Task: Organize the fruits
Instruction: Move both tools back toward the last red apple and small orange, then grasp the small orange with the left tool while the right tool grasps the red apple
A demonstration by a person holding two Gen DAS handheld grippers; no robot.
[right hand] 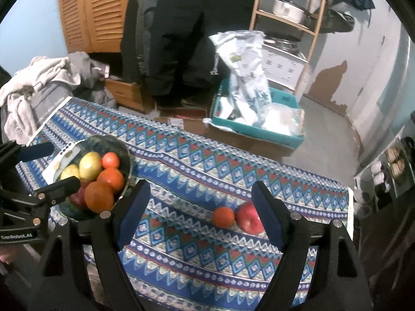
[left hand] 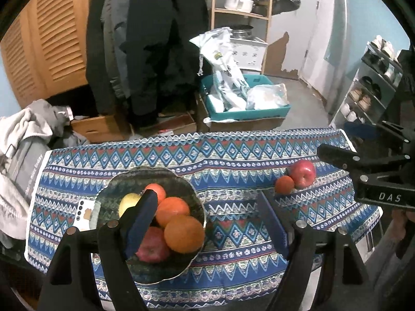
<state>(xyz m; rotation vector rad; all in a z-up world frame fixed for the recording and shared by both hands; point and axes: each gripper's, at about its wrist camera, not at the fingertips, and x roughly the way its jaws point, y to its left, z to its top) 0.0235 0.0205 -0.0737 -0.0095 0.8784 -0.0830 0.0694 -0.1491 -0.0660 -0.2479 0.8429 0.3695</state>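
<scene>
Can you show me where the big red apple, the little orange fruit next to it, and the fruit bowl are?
Red apple (right hand: 249,220): right wrist view, its middle.
Small orange fruit (right hand: 223,217): right wrist view, its middle.
Bowl (left hand: 179,178): left wrist view, far rim.

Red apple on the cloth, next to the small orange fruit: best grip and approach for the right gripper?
Grip the red apple across its widest middle, coming from above. The small orange fruit sits close against one side, so set the fingers across the other axis, near and far sides, which look clear. The right gripper is open and empty.
</scene>
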